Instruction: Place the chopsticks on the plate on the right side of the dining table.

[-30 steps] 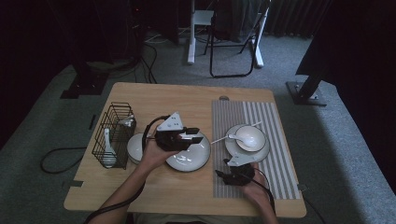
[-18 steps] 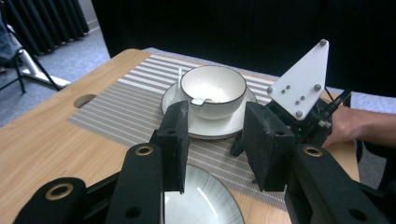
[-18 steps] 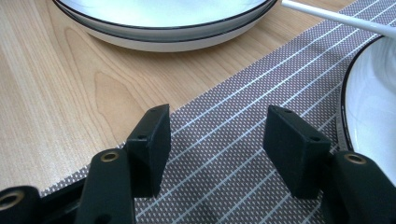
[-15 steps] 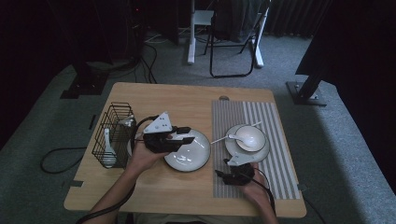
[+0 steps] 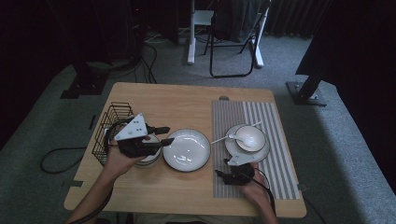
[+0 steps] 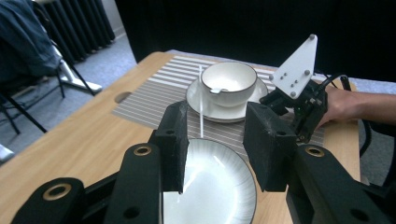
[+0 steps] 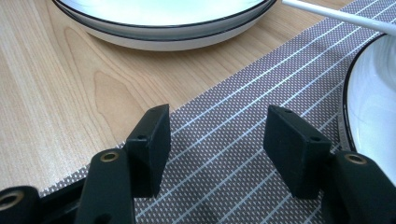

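High view: left gripper point(image 5: 163, 135) hovers at centre left, fingers apart and empty, just left of the round white black-rimmed ceramic plate point(image 5: 187, 149) on the wooden surface point(image 5: 187, 102). Right gripper point(image 5: 223, 176), also open and empty, rests farther off at lower right.

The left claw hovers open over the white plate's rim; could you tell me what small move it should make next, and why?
Probably lower the left claw a little so its jaws straddle the near rim of the white plate, then close. The jaws stand open with nothing between them, just above that rim, and the plate lies on bare wood beside the striped mat.
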### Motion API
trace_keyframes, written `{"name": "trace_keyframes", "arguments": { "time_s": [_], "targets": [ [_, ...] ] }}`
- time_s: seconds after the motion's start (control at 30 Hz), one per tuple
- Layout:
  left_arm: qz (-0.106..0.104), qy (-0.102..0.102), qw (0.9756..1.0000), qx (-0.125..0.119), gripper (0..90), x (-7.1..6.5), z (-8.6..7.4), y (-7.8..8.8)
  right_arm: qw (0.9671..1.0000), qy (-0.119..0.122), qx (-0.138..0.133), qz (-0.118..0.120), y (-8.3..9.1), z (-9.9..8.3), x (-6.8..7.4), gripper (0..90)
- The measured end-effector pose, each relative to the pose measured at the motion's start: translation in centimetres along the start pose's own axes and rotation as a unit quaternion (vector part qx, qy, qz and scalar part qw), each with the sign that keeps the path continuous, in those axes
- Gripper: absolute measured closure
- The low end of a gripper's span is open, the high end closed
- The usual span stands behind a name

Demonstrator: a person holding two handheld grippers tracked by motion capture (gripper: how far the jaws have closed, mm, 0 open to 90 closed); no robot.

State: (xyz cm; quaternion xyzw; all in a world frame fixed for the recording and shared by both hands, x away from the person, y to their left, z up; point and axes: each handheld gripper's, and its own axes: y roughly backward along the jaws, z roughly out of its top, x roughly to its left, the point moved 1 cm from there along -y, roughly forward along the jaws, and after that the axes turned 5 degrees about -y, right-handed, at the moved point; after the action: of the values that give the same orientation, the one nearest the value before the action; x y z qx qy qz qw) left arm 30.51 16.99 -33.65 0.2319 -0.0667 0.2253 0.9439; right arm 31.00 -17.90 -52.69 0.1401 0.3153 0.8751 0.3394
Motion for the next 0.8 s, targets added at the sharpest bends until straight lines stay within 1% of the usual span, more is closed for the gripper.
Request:
{"name": "trace_keyframes", "arguments": {
  "time_s": [0.03,0.1,0.17,0.3,0.37,0.43,0.6,0.63,0.67,0.73,0.77,0.8],
  "targets": [
    [0.003,-0.003,1.0,-0.001,60.9,0.1,0.1,0.4,1.0,-0.001,0.0,0.0,0.0,0.0,0.0,41.2],
    [0.012,-0.016,0.9998,0.003,60.8,0.4,0.4,1.1,1.0,-0.002,-0.001,0.0,0.1,0.0,-0.1,41.1],
    [0.021,-0.021,0.9996,0.002,60.8,1.0,0.6,1.9,1.0,-0.003,-0.003,0.0,0.1,0.0,-0.1,41.1],
    [0.045,-0.016,0.9988,-0.007,60.4,2.4,0.9,3.4,1.0,-0.004,-0.003,-0.001,0.2,0.0,-0.1,41.1],
    [0.053,-0.012,0.9985,-0.011,60.3,3.0,0.9,3.9,1.0,-0.003,-0.003,0.0,0.2,0.0,-0.1,41.0],
    [0.061,-0.005,0.9981,-0.009,60.0,3.7,0.8,4.3,1.0,-0.003,-0.003,0.0,0.1,0.0,-0.1,41.0],
    [0.069,0.011,0.9976,-0.001,60.1,5.1,-0.1,4.7,1.0,-0.004,-0.003,0.0,0.1,0.0,-0.1,40.9],
    [0.071,0.011,0.9974,0.003,60.2,5.3,-0.3,4.8,1.0,-0.004,-0.003,0.0,0.1,0.0,-0.1,40.9],
    [0.075,0.013,0.9971,0.005,60.2,5.5,-0.5,4.8,1.0,-0.004,-0.002,0.0,0.1,0.0,-0.1,40.8],
    [0.075,0.013,0.9971,0.005,60.2,5.5,-0.5,4.8,1.0,-0.003,-0.002,0.0,0.1,0.0,-0.1,40.8],
    [0.088,0.018,0.9959,0.012,60.2,6.1,-1.0,4.9,1.0,-0.003,-0.002,0.0,0.1,0.0,-0.1,40.7],
    [0.092,0.022,0.9955,0.011,60.2,6.3,-1.1,4.9,1.0,-0.003,-0.001,0.0,0.1,0.0,-0.1,40.7]
  ]
}}
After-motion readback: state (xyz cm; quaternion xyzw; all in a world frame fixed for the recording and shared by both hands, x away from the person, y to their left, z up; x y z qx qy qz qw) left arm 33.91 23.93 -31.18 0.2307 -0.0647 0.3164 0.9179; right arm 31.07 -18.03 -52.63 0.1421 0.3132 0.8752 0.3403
